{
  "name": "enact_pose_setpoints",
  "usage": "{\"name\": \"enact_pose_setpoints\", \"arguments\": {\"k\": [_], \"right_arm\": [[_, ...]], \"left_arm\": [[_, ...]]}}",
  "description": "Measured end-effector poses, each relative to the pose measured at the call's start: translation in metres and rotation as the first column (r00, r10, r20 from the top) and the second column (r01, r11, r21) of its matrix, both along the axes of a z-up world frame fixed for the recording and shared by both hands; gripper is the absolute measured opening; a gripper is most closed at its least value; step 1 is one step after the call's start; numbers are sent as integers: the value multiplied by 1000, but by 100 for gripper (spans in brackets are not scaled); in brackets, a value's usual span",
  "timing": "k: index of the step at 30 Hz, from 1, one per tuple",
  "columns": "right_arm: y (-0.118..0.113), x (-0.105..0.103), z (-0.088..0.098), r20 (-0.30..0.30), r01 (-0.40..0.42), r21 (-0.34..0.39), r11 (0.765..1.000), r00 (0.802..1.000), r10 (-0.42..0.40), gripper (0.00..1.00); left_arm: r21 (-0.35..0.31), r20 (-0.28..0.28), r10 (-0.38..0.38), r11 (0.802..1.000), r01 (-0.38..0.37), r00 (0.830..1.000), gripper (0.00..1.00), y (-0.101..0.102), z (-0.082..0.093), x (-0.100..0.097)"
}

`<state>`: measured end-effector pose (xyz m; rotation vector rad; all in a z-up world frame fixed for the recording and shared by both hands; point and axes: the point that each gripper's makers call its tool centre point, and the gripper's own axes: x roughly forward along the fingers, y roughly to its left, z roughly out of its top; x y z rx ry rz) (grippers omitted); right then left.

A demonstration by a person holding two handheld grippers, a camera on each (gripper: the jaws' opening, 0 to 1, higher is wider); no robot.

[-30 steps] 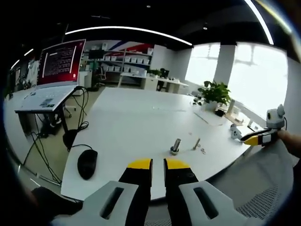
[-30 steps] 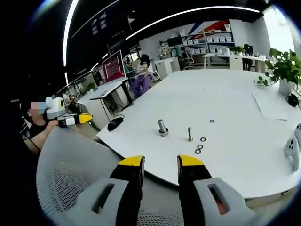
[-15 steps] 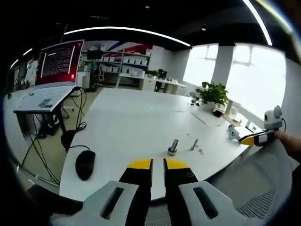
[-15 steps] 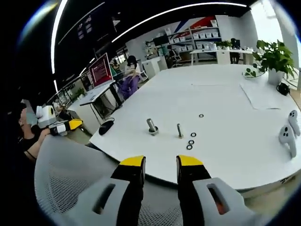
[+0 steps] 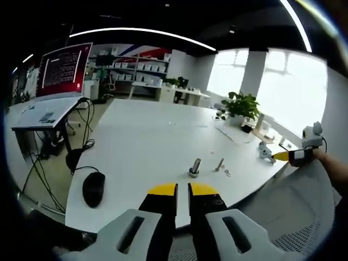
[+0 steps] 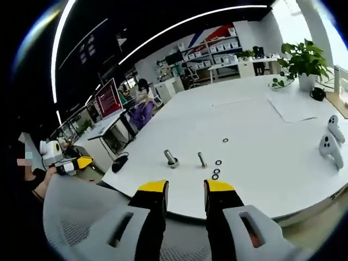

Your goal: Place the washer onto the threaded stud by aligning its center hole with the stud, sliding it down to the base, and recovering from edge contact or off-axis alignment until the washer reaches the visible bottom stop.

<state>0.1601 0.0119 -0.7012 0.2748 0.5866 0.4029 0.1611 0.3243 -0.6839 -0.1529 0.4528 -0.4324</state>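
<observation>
Table (image 6: 283,125) holds everything, both grippers well back over chair (image 6: 81,217), so no reach yet. Stud (image 6: 202,159) upright nr front edge, bare; bolt (image 6: 171,158) beside it. Washers (image 6: 216,169) loose just R of stud, one farther off. L gripper (image 5: 182,189) nearly closed, empty. R gripper (image 6: 186,186) part open, empty; prob picks washer.
</observation>
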Motion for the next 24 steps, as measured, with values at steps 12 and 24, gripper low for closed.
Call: {"name": "enact_pose_setpoints", "arguments": {"k": [12, 24], "right_arm": [[20, -5, -3, -43, -94, 43, 995, 994, 96, 29], [30, -16, -12, -104, -233, 48, 971, 966, 237, 29]], "left_arm": [[12, -18, -5, 1000, 5, 1000, 3, -1, -3, 0], [100, -54, 10, 995, -5, 998, 4, 0, -10, -1]]}}
